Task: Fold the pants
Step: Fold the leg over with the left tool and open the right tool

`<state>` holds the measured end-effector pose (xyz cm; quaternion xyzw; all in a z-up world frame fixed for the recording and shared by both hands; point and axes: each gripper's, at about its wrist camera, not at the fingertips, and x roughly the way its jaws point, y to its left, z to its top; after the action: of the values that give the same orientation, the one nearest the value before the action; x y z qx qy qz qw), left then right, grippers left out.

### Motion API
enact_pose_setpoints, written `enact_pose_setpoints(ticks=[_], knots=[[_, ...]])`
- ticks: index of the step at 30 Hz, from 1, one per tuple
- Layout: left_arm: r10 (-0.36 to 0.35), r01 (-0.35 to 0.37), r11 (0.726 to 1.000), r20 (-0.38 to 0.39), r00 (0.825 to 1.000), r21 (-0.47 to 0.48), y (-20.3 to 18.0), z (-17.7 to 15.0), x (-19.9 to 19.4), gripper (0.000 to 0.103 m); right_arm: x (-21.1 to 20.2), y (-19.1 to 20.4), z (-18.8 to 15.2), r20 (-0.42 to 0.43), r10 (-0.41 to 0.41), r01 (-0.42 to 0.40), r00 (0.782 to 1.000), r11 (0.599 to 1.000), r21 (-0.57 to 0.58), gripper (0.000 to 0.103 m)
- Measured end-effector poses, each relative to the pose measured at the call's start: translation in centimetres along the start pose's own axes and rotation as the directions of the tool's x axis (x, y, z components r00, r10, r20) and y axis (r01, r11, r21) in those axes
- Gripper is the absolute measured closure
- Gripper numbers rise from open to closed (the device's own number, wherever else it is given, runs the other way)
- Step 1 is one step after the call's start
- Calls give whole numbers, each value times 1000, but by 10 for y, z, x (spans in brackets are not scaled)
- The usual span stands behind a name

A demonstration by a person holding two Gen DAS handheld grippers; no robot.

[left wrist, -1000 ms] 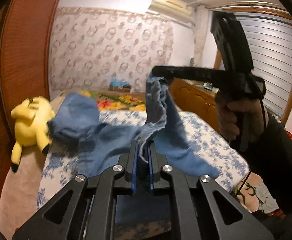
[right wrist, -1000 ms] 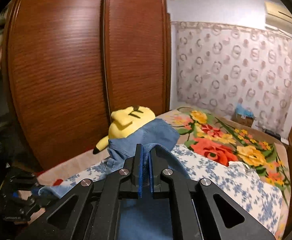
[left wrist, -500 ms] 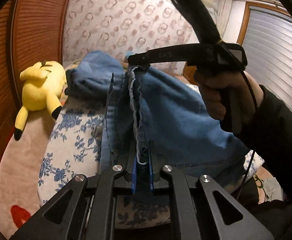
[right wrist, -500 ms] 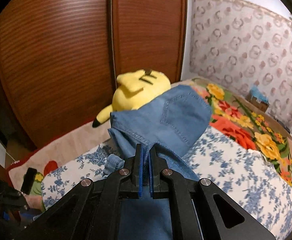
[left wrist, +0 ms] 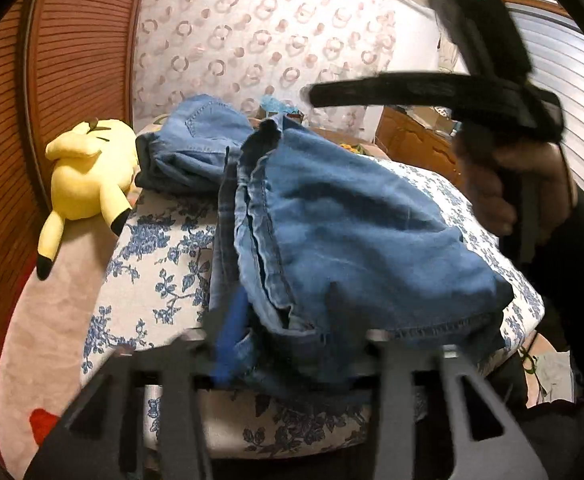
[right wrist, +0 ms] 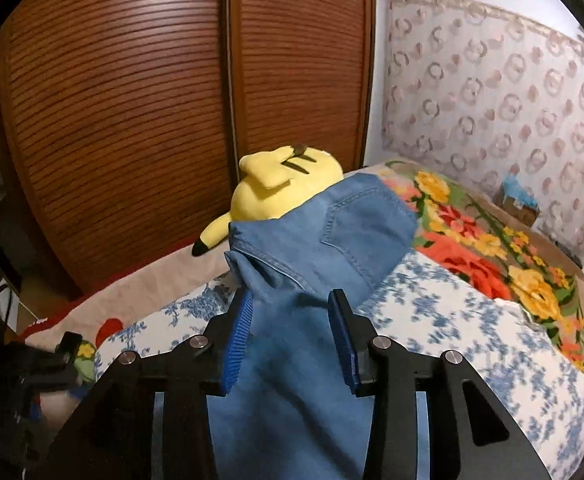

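So the pants [left wrist: 331, 216] are blue denim, kind of a soft washed blue, and they're lying in a rumpled heap on the white bedspread [left wrist: 160, 280] with the blue flower print, toward the near edge of the bed. From the left wrist view the legs look doubled over on each other, with the hems and a seam edge stacked in wavy layers running down the middle, and a stitched hem along the bottom right. The seat end with a back pocket [right wrist: 355, 224] is farther up the bed, bunched just beside a yellow plush toy [left wrist: 88, 172], and from the right wrist view it partly covers the toy. The left gripper [left wrist: 284, 320] is really blurred, but its jaws are opening and the fabric sits in the gap between the fingers, one blue pad [left wrist: 232, 328] showing on the left. The right gripper [right wrist: 290, 338] is opening too, both blue ribbed pads standing clear of each other with denim running between them, not pinched as far as I can see. In the left wrist view you can also see the person's hand [left wrist: 507, 188] wrapped around the right gripper's handle, held above the far side of the pants. Behind the bed is a brown slatted wardrobe [right wrist: 132, 120] and a colourful flower blanket [right wrist: 491, 252].
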<state>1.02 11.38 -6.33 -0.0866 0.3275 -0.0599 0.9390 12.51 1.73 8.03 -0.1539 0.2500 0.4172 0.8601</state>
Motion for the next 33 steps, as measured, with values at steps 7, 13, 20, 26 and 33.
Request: enact_pose_setpoints(ticks=[7,13,20,26,33], knots=[[7,-8,1000,20,1000,30,-8,5,3,25,-49,-30,-46,-6,-84,85,996,995,57,61],[-1,1,999,6,1000,49,-17,6,12,25,-66,-58,-85,-65,-134,142,989,979,149,61],[-22,21,999,32,999,41,-23,11,12,25,-61,-83,-112,-110,-160,180,981,960,212,57],[-13,11,999,31,999,49,-30,23,22,25,-40,-100,-124,-147,-132,167,980,952,257,55],[-21,21,997,-7,1000,81,-45,35,46,25,-19,-126,-134,-151,-45,91,987,943,319,51]])
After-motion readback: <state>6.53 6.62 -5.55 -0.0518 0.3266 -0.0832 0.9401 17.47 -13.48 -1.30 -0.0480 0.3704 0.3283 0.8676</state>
